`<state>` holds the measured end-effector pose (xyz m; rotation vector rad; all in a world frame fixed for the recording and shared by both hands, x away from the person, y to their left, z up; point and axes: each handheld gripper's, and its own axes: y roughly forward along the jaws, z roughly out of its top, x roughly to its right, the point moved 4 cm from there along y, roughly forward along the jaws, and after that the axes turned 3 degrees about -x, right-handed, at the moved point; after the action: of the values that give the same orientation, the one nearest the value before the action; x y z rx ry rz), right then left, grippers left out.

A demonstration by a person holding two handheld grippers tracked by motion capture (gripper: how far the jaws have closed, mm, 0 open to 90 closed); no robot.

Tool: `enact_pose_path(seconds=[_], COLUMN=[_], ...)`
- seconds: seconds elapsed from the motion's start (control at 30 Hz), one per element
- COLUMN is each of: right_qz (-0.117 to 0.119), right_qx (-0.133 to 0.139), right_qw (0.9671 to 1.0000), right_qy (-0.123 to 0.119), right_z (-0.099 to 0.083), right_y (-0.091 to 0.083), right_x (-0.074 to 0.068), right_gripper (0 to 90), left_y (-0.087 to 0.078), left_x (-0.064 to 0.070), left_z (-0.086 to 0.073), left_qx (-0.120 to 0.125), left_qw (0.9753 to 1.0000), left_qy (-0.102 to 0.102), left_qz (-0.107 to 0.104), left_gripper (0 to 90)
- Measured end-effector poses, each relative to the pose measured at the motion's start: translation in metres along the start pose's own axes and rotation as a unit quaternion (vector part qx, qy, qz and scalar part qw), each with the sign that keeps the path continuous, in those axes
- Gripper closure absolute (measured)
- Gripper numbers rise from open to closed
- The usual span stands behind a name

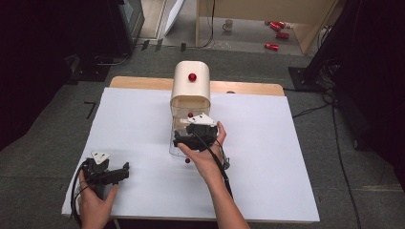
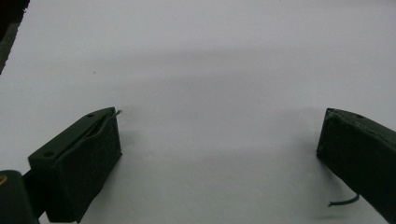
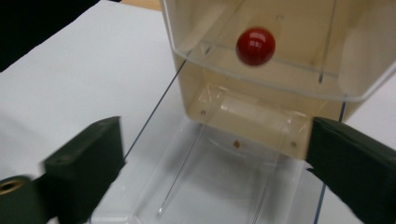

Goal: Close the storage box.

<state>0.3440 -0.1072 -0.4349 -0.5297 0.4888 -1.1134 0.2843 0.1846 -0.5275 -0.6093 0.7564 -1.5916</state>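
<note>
Right gripper (image 1: 184,137) jaws spread over clear tray (image 3: 210,186); left gripper (image 1: 125,170) spread above white table (image 1: 286,157)

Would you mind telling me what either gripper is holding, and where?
Nothing: the left gripper is open over bare table, the right gripper open before the clear drawer.

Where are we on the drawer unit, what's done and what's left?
Done: the lower clear drawer stands pulled out of the cream cabinet and looks empty. In hand: the right gripper hovers open over it, holding nothing; the left gripper is open above the white table. Left: nothing is loaded, and the upper drawer's red knob isn't gripped.
</note>
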Motion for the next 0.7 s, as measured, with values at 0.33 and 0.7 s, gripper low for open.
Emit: enact_pose_path(seconds=[0.33,0.7], right_qz=[-0.011,-0.025], right_qx=[-0.011,-0.006], right_qw=[0.9999,0.9995], right_qy=[0.005,0.018], right_z=[-0.031,-0.064], right_y=[-0.017,-0.033], right_x=[-0.001,-0.005], right_gripper=[0.0,0.0], left_y=[0.000,0.000], left_x=[0.000,0.000], left_z=[0.000,0.000], left_qx=[0.000,0.000], left_qw=[1.0000,1.0000], left_qy=[-0.001,-0.001], left_qz=[0.000,0.000], left_gripper=[0.0,0.0])
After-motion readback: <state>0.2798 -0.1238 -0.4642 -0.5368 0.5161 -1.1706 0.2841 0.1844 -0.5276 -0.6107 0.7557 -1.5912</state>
